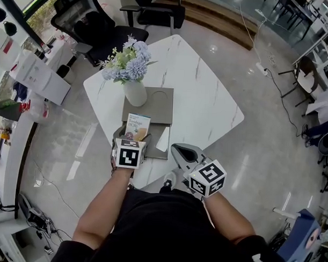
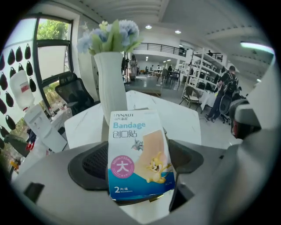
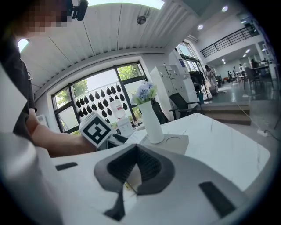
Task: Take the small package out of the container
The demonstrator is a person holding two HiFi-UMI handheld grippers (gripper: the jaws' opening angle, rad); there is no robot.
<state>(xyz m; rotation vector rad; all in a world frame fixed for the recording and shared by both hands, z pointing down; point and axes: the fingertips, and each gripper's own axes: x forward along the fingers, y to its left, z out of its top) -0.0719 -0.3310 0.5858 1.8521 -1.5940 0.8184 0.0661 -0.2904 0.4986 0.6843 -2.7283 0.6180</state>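
Left gripper [image 2: 138,166] clamped on package [image 1: 137,127], held upright just above container [image 1: 155,155], likely to clear its rim; right gripper [image 3: 131,170] pinched together, empty, beside container, out of the way.

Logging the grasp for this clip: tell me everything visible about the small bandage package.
The package is a small flat carton, white above, blue below, printed "Bandage" with cartoon figures and a pink circle. It stands upright, clamped at its lower half between the left gripper's dark jaws, before the white vase, over the grey container's near end.
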